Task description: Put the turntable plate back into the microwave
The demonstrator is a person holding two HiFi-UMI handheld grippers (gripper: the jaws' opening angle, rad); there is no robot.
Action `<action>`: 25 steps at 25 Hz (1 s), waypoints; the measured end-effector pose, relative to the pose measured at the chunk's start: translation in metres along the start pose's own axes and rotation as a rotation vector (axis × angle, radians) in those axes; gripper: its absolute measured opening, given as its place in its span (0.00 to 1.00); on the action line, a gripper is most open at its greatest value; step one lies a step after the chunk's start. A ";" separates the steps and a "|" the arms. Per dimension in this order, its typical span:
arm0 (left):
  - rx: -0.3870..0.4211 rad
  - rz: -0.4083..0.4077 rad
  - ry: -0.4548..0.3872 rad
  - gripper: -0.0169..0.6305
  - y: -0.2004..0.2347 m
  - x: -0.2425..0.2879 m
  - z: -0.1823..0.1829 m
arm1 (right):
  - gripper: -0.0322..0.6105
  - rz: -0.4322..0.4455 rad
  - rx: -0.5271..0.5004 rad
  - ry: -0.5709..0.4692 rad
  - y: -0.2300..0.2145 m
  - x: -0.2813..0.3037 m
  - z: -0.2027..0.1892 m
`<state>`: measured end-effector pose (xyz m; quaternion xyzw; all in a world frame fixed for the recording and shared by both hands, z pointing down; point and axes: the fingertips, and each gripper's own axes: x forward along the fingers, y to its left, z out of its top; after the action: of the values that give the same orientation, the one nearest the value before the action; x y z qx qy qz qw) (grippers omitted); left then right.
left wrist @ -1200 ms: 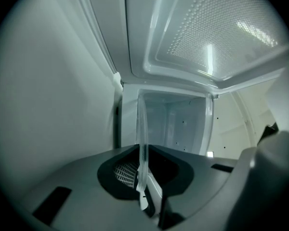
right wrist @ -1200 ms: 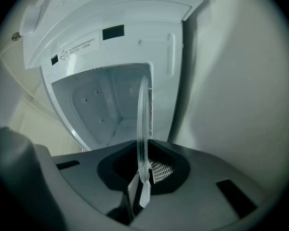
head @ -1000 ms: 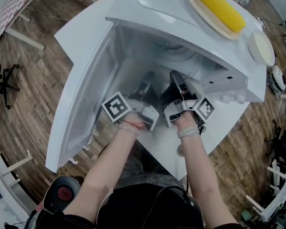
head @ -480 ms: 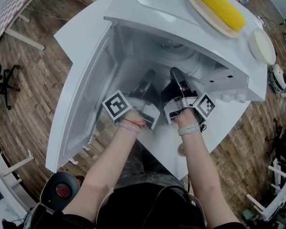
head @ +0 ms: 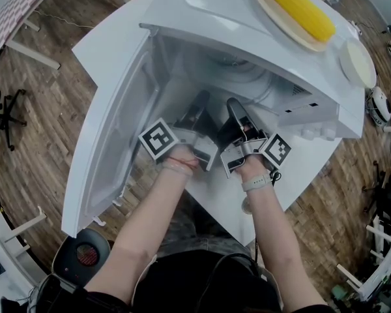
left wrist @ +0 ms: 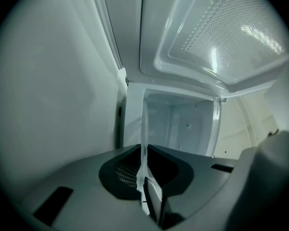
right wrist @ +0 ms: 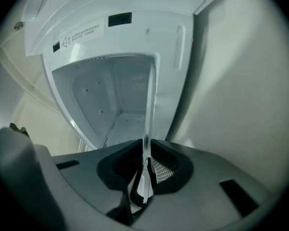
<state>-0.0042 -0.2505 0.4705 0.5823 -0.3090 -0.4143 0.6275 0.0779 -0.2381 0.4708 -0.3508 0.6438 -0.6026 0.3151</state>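
Both grippers have crept a touch further in and a shade leftward over the last second, the plate going with them. The left gripper (head: 199, 103) and right gripper (head: 235, 107) are each clamped on the near rim of the glass plate (right wrist: 148, 105). It runs edge-on out of the jaws toward the cavity (right wrist: 111, 100) of the microwave (head: 247, 25) straight ahead. The open door (head: 111, 142) stands just outside the left gripper. To my eye the plate is at the opening, not yet seated. Doing this well means keeping the two grips level so the glass doesn't twist and sliding it straight ahead. Then lower it until it sits centred on the floor hub, which I can't see, and only then let the jaws part.
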 end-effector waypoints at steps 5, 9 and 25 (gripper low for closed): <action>0.099 0.043 0.035 0.09 0.005 0.001 -0.003 | 0.14 -0.071 -0.142 0.007 0.001 -0.003 -0.002; 0.170 0.084 0.064 0.09 0.007 0.003 -0.004 | 0.15 -0.115 -0.256 0.050 0.005 -0.003 -0.002; 0.266 0.082 0.037 0.09 -0.001 0.006 0.006 | 0.12 -0.391 -0.855 0.396 -0.008 0.008 -0.032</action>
<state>-0.0070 -0.2589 0.4694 0.6548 -0.3729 -0.3328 0.5669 0.0479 -0.2272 0.4808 -0.4415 0.8024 -0.3879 -0.1034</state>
